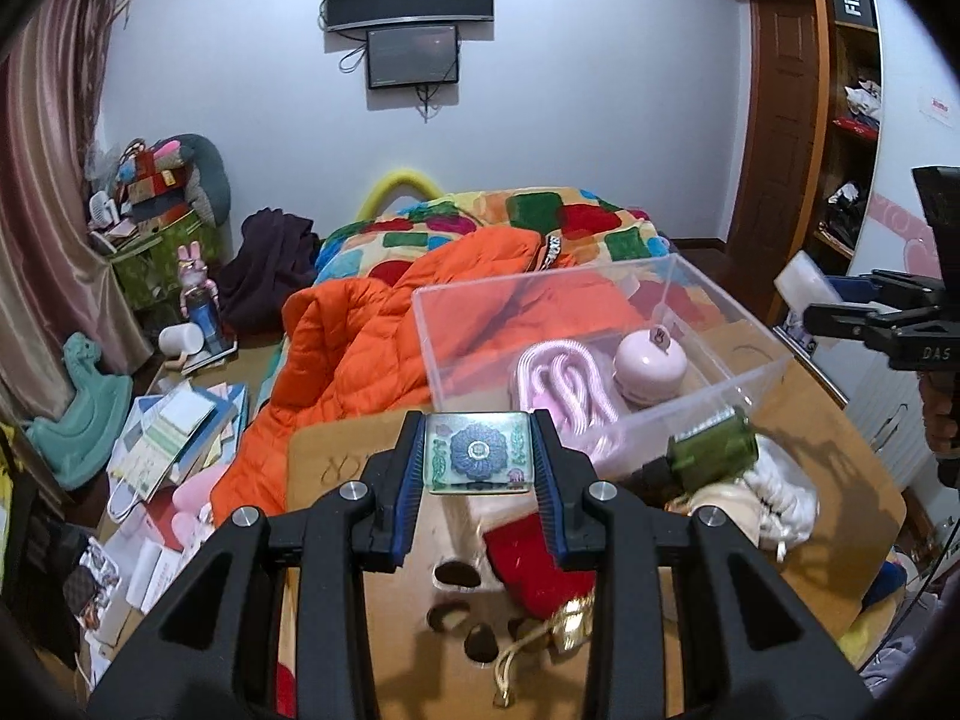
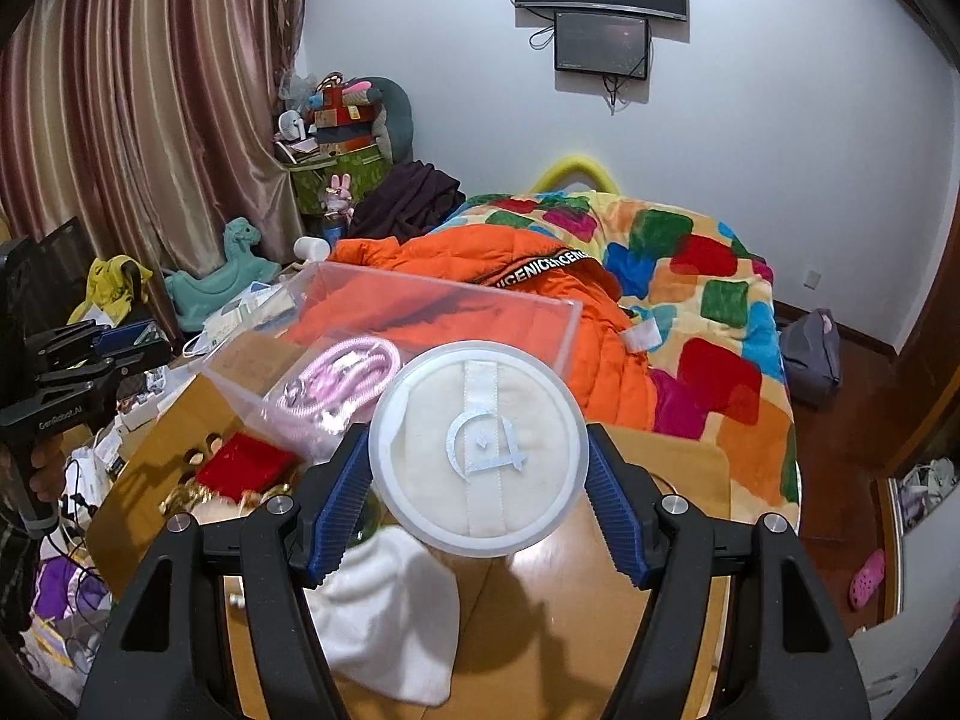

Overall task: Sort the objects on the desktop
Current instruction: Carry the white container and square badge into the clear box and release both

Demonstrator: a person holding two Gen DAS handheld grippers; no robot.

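My left gripper (image 1: 478, 461) is shut on a small clear block with a blue flower pattern (image 1: 478, 450), held above the wooden table (image 1: 828, 480). My right gripper (image 2: 477, 462) is shut on a round white powder-puff case (image 2: 477, 450), held above the table near the clear plastic box (image 2: 432, 294). The box (image 1: 606, 288) holds a pink cord (image 1: 564, 390) and a round pink object (image 1: 651, 363). A red pouch (image 1: 534, 564), a green bottle (image 1: 714, 450) and a white cloth (image 1: 780, 498) lie on the table. The right gripper also shows at the right edge of the left wrist view (image 1: 810, 291).
An orange jacket (image 1: 372, 348) and a colourful blanket (image 2: 708, 300) lie on the bed beyond the table. Papers and toys (image 1: 168, 438) cover the floor at the left. A white cloth (image 2: 390, 612) lies under my right gripper. A shelf (image 1: 852, 120) stands at the right.
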